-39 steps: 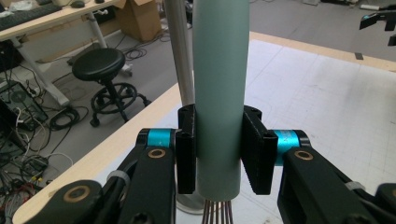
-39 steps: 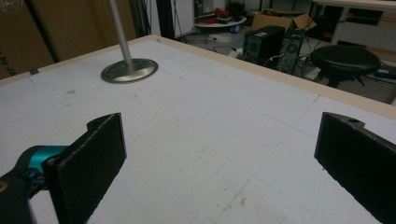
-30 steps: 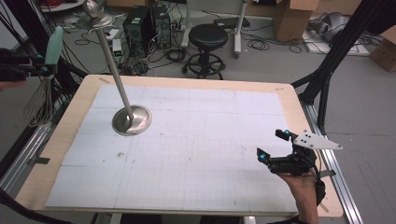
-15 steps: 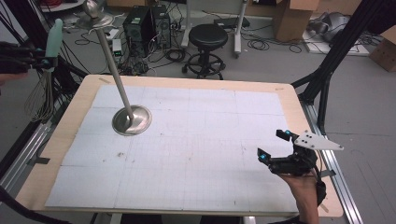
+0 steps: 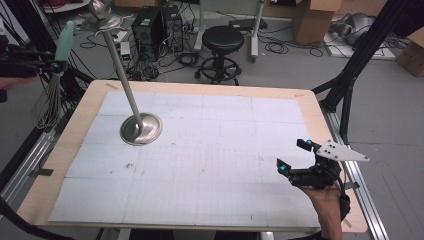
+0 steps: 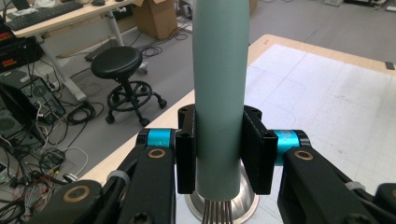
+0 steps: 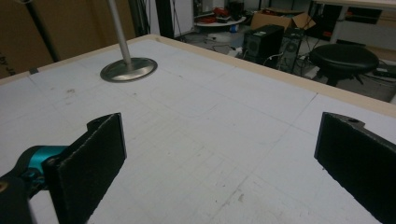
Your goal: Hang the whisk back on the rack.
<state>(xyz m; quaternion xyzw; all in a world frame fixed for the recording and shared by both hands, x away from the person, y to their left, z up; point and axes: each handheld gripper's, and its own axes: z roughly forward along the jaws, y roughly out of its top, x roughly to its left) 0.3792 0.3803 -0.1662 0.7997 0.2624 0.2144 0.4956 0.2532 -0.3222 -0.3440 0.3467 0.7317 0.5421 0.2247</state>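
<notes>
High view: the left gripper is off the table's left edge, over the floor, clamped on the green handle of a whisk whose wires hang down. A stand with a round base sits on the white mat's far left part, its pole leaning up and left. The rest of the mat is bare, with wide room to move. The right gripper hovers near the right edge, jaws wide, holding nothing

Left gripper view: both pads press the whisk handle; wires start just below them, over the base

Right gripper view: wide jaws frame bare mat, the stand well beyond; a stool stands past the far edge
</notes>
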